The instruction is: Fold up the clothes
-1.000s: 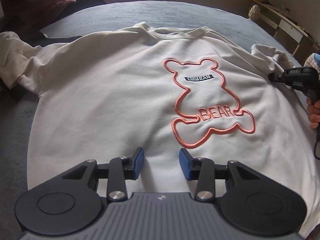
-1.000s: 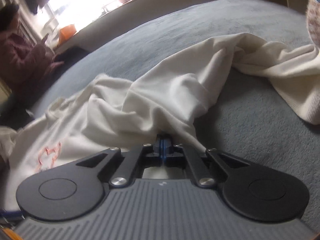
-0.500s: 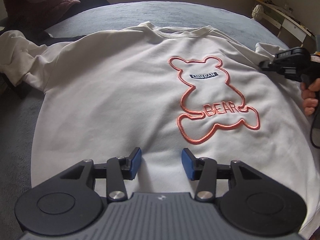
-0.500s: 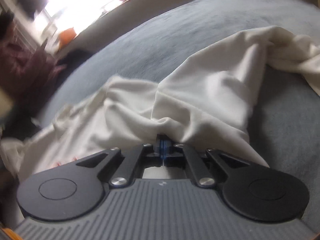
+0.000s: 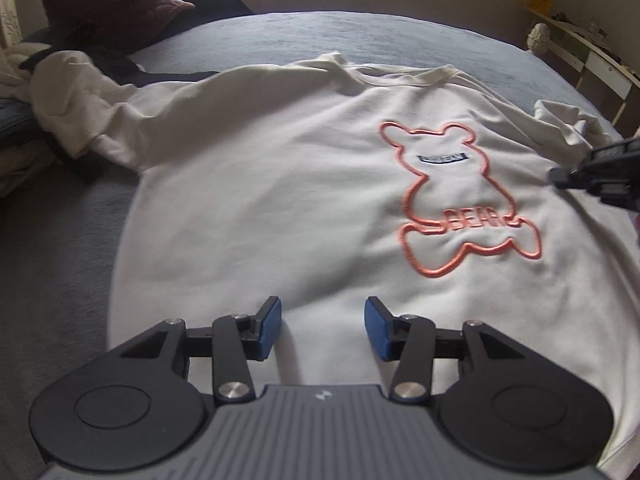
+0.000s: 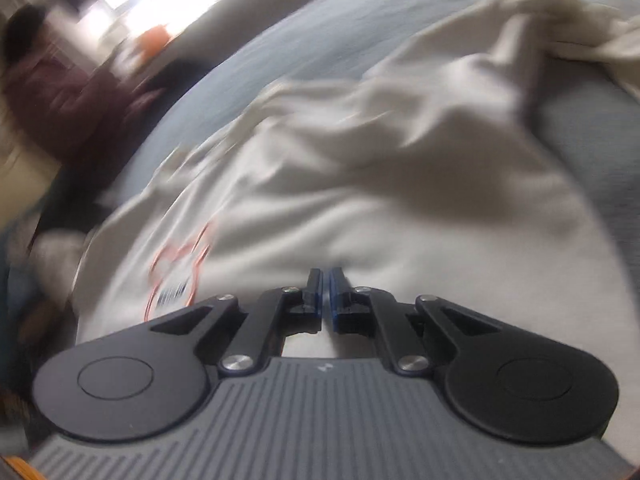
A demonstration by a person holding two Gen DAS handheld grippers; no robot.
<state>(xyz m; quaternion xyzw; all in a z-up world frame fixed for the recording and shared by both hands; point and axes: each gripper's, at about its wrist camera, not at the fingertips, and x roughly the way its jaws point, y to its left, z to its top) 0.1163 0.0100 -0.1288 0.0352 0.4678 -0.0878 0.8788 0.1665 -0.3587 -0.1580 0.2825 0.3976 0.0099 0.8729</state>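
Observation:
A cream sweatshirt [image 5: 280, 200] with an orange bear outline [image 5: 452, 200] lies front up on the bed. Its left sleeve [image 5: 80, 92] trails off to the left and its right sleeve [image 5: 568, 120] is bunched at the right. My left gripper [image 5: 322, 316] hovers open over the lower front, with nothing between its blue pads. My right gripper [image 5: 560, 176] comes in from the right edge beside the bear. In the right wrist view the right gripper [image 6: 325, 276] is opening, a narrow gap shows between its pads, and the sweatshirt [image 6: 400, 200] lies loose beyond them.
The grey bed cover [image 5: 60, 260] surrounds the sweatshirt. A person in a dark red top [image 5: 112, 8] sits at the far left corner. More clothes [image 5: 16, 120] are heaped at the left edge. A white shelf [image 5: 592, 64] stands past the bed on the right.
My right gripper let go of the fold it pinched and moved left over the sweatshirt's body. My left gripper shifted left and its jaws widened a little.

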